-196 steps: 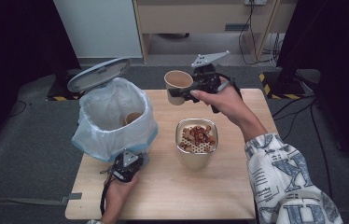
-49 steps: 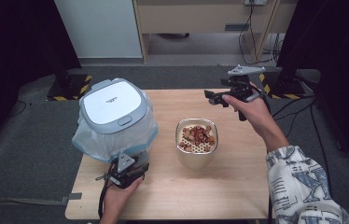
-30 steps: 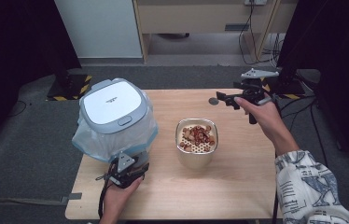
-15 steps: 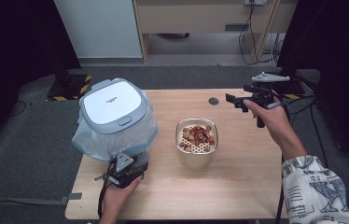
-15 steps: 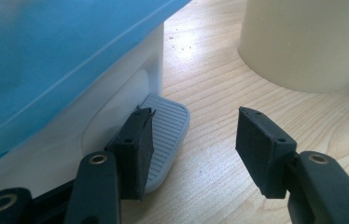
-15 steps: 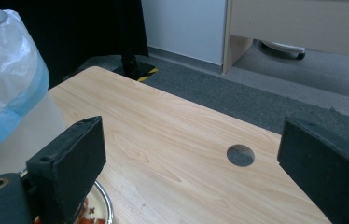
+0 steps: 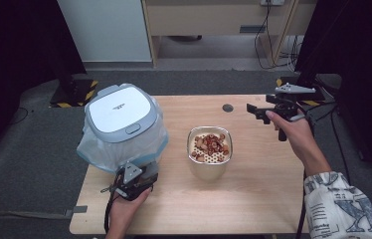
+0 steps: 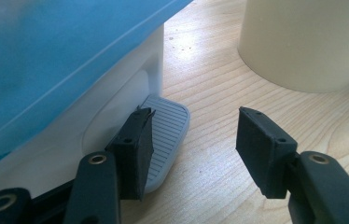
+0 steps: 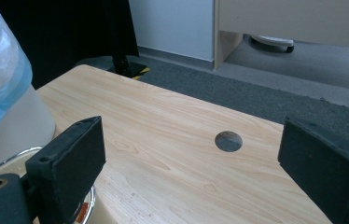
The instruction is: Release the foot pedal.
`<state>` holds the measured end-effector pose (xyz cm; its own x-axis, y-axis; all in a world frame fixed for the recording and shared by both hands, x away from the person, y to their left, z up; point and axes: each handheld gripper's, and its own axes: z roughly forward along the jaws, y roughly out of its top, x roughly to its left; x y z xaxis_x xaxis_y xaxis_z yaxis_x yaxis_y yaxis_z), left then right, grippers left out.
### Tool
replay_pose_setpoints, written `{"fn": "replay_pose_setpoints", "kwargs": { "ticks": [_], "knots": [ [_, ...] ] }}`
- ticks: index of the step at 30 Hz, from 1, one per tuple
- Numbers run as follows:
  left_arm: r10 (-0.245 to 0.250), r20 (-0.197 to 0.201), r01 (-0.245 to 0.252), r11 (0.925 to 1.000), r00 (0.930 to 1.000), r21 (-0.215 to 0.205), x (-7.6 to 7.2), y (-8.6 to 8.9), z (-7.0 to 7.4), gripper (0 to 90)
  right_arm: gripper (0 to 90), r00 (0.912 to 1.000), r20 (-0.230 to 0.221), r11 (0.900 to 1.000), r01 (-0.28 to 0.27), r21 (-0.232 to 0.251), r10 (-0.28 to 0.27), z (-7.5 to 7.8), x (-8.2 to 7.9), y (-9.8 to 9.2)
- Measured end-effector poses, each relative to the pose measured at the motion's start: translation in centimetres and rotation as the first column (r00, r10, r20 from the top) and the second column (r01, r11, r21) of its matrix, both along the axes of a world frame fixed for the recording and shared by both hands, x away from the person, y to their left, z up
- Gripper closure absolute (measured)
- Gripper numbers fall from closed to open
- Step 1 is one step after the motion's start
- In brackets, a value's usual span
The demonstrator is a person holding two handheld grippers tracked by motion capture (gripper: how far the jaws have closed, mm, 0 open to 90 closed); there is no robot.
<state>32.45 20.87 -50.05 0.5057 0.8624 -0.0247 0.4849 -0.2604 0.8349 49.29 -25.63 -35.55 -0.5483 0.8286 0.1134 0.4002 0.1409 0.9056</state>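
Now we hold our left tongs (image 7: pixel 133 180) low at the foot of the little white bin (image 7: pixel 123 112), right by its grey foot pedal (image 8: pixel 163 135). In the left gripper view one black jaw sits on the pedal and the other stands apart over the wood, so these tongs are open and grip nothing. The bin's lid (image 7: pixel 119 110) lies flat and shut, just past the tips of these tongs, and the blue bag (image 8: pixel 60 56) puffs out around the rim under it. Our right tongs (image 7: pixel 261 110) hang in the air over the far right part of the table (image 7: pixel 253 199), well away from the bin. Their jaws stand wide, they have just opened a bit more, and nothing is between them. Just ahead of them we see bare wood and a small round hole (image 9: pixel 228 141) in the tabletop. Between our two tongs stands the metal cup (image 7: pixel 210 158) full of brown nut shells (image 7: pixel 210 144), and neither pair touches it. We think the shells are what is left to do. They are not in the bin yet. We would need to press the pedal to lift the lid, then pick up the cup and tip it in.
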Motion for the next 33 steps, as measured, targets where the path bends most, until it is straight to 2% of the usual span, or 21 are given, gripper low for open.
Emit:
{"fn": "replay_pose_setpoints", "kwargs": {
  "ticks": [7, 13, 21, 33],
  "knots": [
    [0.002, 0.002, -0.002, 1.0000, 1.0000, -0.003, 0.0, 0.1, 0.0, 44.0, 7.5, 0.9998, -0.010, 1.000, 0.014, -0.002, -0.014, -0.8, -0.4, 0.0],
    [0.000, 0.000, 0.000, 1.0000, 1.0000, -0.007, 0.0, 0.1, 0.1, 42.1, 7.6, 0.9993, -0.020, 0.999, 0.030, -0.020, -0.031, -2.1, -1.2, 0.1],
    [-0.001, -0.003, 0.001, 1.0000, 1.0000, -0.008, 0.0, 0.1, 0.1, 39.1, 8.0, 0.9962, -0.049, 0.997, 0.070, -0.044, -0.072, -4.6, -2.4, -0.3],
    [-0.008, -0.008, 0.008, 1.0000, 0.9999, -0.002, 0.1, 0.0, 0.0, 37.5, 8.3, 0.9901, -0.098, 0.993, 0.094, -0.067, -0.100, -8.4, -4.3, -0.8]
  ]
}}
